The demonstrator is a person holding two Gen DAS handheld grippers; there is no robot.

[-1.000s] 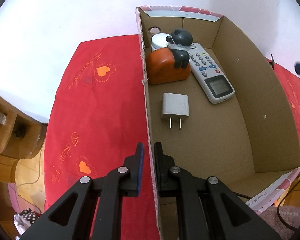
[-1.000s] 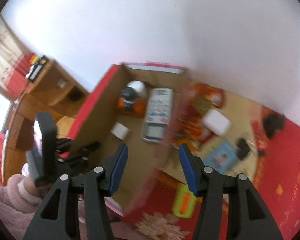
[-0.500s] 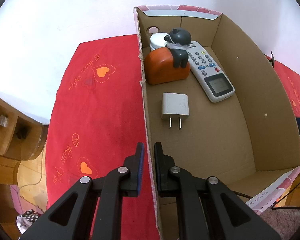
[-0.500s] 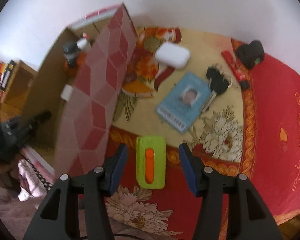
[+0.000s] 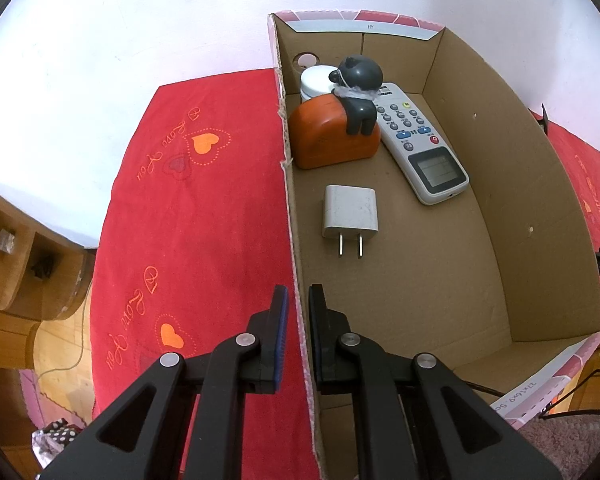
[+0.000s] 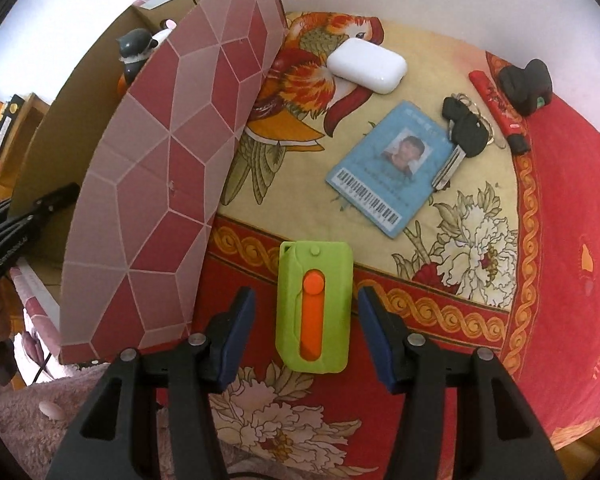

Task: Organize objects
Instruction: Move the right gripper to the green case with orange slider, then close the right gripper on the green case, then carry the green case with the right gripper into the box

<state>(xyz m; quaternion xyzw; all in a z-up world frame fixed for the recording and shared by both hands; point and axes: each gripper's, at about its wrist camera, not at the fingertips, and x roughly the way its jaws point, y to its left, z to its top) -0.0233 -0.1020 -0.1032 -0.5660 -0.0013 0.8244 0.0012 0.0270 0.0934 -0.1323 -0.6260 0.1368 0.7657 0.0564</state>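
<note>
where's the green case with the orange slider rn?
Right wrist view: green case lies flat on the red cloth, between the open right gripper fingers, just right of the cardboard box.

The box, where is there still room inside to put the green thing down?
Inside the box, the bare cardboard floor between the white charger and the near wall is free, and so is the strip along the right wall beside the remote. The far left corner is crowded: the orange block, its grey figure and a white jar sit packed together.
</note>
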